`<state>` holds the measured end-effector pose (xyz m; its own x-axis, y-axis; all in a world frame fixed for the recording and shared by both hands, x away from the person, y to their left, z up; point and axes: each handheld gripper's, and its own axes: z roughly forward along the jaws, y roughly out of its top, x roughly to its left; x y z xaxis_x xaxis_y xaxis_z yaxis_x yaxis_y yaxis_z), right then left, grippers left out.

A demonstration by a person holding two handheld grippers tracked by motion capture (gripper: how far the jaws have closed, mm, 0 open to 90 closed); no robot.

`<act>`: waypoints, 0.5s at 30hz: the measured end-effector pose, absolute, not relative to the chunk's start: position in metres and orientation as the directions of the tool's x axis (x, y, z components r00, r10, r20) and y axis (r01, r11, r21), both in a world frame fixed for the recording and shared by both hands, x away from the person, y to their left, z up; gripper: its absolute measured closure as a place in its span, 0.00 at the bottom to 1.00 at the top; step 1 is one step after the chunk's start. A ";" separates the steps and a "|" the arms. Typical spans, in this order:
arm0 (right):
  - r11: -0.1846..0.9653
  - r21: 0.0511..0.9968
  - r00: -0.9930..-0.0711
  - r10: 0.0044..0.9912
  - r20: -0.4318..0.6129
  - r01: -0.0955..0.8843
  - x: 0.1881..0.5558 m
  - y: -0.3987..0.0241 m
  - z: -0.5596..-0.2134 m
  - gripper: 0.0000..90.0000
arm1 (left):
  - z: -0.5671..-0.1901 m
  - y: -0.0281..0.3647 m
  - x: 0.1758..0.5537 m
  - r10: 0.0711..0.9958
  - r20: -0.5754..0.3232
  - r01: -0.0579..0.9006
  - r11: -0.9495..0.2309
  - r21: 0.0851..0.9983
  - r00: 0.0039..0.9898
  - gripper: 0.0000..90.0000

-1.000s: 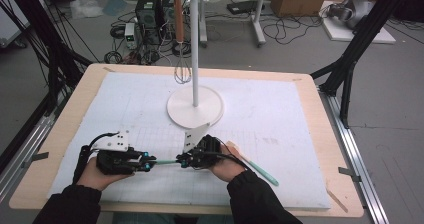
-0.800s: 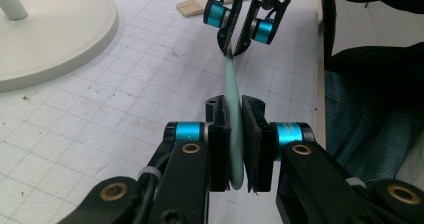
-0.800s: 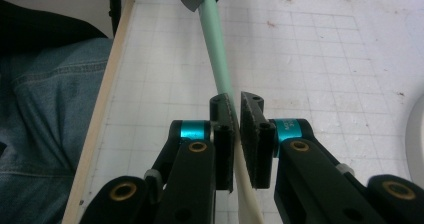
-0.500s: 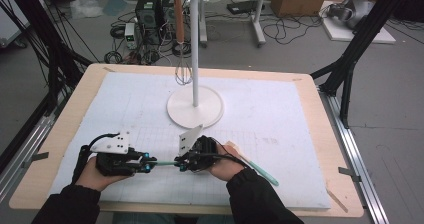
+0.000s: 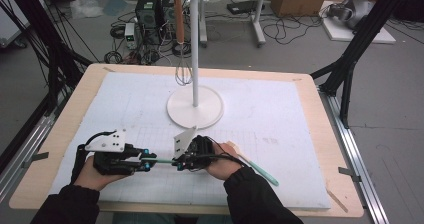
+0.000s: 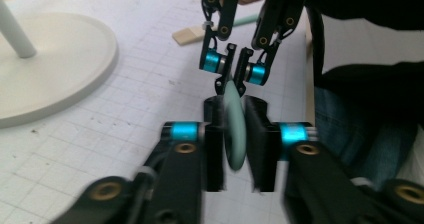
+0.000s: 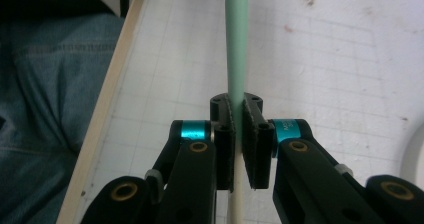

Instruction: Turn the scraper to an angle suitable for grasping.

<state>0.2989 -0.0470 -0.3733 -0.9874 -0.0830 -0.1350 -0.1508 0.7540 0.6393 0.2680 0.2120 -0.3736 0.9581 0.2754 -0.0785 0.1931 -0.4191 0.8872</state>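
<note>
Handover geometry: your right gripper [image 5: 176, 162] clamps the long mint-green spatula [image 6: 234, 129], its axis running level toward your left gripper [image 5: 145, 161], whose jaws, just opening, flank its tip.

Mint-green spatula [image 6: 234, 129] with cream handle, white gridded mat [image 5: 280, 109], white stand [image 5: 195, 106].
</note>
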 end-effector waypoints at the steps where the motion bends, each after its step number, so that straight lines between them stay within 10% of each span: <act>1: 0.744 0.651 -0.988 -0.077 -0.135 -0.147 0.299 -0.048 -0.372 0.95 | -0.373 0.213 0.268 0.281 -0.080 0.195 -0.410 0.891 0.956 0.78; 15: 0.632 0.772 -0.997 -0.015 -0.076 -0.068 0.306 -0.049 -0.362 0.94 | -0.358 0.215 0.273 0.293 -0.099 0.198 -0.330 0.923 0.951 0.81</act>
<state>0.3057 -0.0490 -0.3622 -0.9970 -0.0147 -0.0758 -0.0680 0.6321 0.7719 0.2729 0.2152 -0.3583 0.9508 0.2934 -0.0992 0.1981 -0.3302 0.9229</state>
